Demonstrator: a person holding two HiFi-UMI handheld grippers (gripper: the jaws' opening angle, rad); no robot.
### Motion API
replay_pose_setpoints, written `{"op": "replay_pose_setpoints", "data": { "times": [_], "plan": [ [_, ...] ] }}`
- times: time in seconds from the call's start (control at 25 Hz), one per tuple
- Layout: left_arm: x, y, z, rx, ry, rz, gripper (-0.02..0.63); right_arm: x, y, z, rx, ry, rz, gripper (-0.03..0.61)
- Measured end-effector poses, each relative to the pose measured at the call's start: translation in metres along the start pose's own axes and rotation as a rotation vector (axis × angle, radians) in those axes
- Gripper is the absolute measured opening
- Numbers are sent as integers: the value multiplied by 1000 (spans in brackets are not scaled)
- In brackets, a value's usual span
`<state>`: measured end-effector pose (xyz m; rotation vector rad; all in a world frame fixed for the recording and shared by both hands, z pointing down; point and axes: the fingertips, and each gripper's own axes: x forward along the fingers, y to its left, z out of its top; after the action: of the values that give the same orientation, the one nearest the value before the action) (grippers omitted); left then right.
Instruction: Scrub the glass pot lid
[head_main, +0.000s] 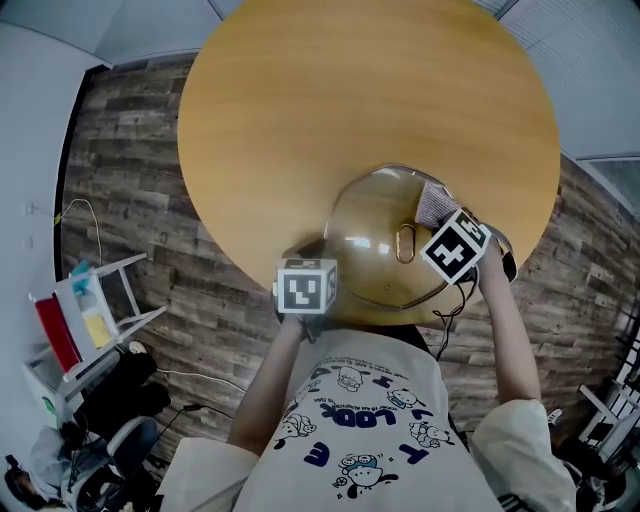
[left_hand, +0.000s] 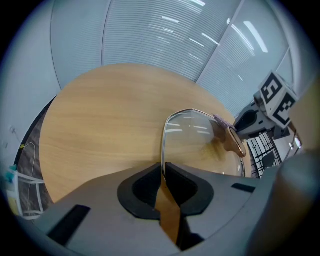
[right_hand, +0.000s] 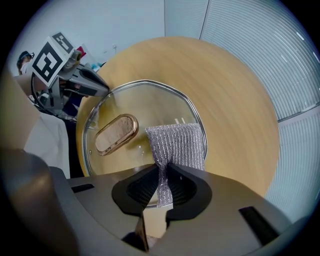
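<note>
The glass pot lid with a metal rim and a gold oval handle is over the near edge of the round wooden table. My left gripper is shut on the lid's near-left rim; the rim runs straight into the closed jaws. My right gripper is shut on a silver mesh scrub cloth, which lies flat on the glass to the right of the handle. The cloth shows at the lid's right side.
The person's arms and printed white shirt are close to the table's near edge. On the plank floor to the left stand a small white rack with coloured items and black gear. Window blinds lie beyond the table.
</note>
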<state>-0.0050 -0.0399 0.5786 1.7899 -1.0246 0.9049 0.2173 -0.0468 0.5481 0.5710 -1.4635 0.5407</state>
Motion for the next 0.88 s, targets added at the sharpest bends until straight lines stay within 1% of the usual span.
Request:
{"op": "replay_pose_setpoints", "data": {
  "times": [0.24,0.64,0.88],
  "plan": [
    [1,-2,2,12,0,6,35,0,5,-11,4,15,-9,63],
    [0,-1,3,30,0,9,35,-1,13,-19,7,33,-21,63],
    [1,-3,2,30,3,7,35,0,20,-27,14,41,-21,63]
  ]
}}
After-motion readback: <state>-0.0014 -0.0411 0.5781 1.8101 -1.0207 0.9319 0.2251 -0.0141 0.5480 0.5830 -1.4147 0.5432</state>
